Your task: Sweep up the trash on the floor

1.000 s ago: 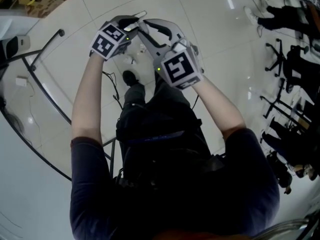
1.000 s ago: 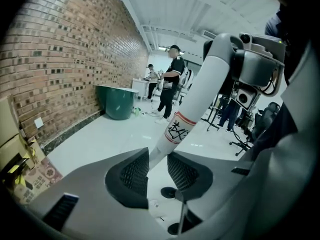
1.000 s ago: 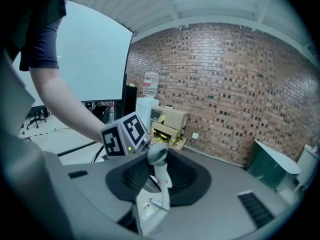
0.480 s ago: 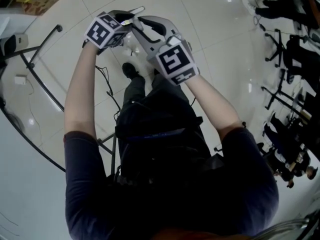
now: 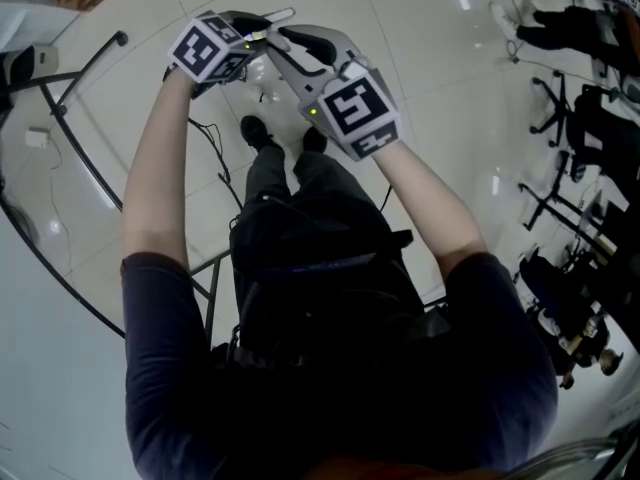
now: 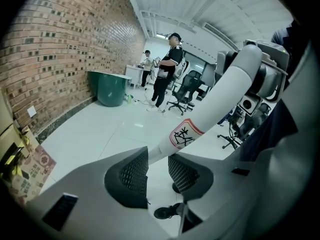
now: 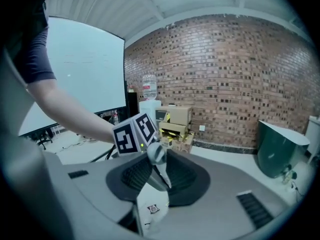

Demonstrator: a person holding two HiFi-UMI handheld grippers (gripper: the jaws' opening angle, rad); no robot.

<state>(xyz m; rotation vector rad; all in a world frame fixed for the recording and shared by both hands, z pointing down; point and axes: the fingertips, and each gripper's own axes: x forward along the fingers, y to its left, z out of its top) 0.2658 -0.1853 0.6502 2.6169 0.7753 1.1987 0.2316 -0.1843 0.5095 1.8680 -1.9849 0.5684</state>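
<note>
One white handle (image 6: 215,101) is pinched by both the left hand-held gripper (image 6: 157,170) and the right hand-held gripper (image 7: 156,176), at 12 o'clock from the shoes (image 5: 258,130).

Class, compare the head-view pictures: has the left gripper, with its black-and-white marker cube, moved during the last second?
Yes, slightly: the left gripper has edged leftward, closer to the tip of the thin black metal rail.

Wht handle (image 6: 220,100) w/ red label, tilted, in left gripper (image 6: 158,170).
</note>
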